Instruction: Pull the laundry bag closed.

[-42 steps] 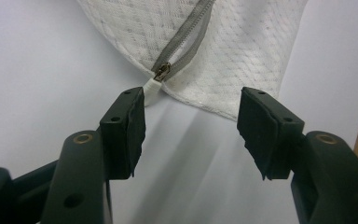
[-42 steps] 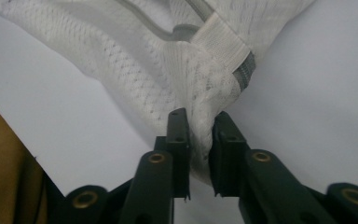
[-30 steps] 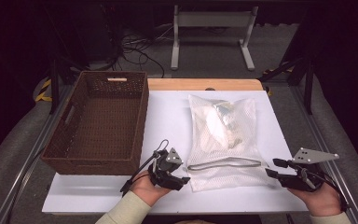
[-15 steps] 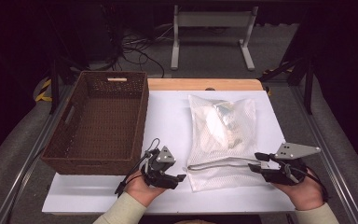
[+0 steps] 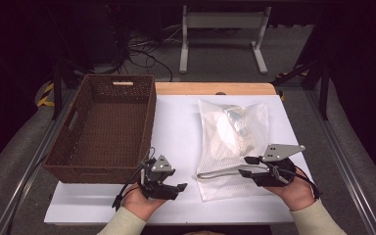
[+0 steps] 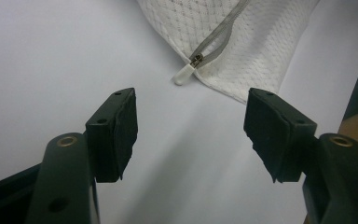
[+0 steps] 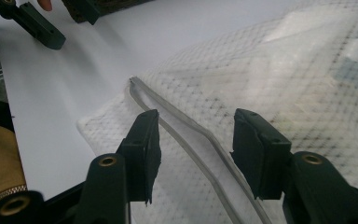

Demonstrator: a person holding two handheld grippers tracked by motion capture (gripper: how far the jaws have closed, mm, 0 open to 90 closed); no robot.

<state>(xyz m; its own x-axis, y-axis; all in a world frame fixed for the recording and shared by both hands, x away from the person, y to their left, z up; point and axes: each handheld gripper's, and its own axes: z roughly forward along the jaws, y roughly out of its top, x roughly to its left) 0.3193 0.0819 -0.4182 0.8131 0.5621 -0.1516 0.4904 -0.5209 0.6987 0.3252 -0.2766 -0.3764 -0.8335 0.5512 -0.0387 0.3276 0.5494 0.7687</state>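
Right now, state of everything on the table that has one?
mesh bag: lying flat, contents inside
zipper: gaping open along the near end
zipper pull: free, nothing gripping it
basket: upright, nothing in it
left gripper: open, short of the pull
right gripper: open, over the zipper

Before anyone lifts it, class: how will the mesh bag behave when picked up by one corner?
The mesh bag would probably sag and fold, since its thin netting lies limp on the table. The lumpy contents would likely slide toward the low end. Its zipper is partly open, so something might spill out.
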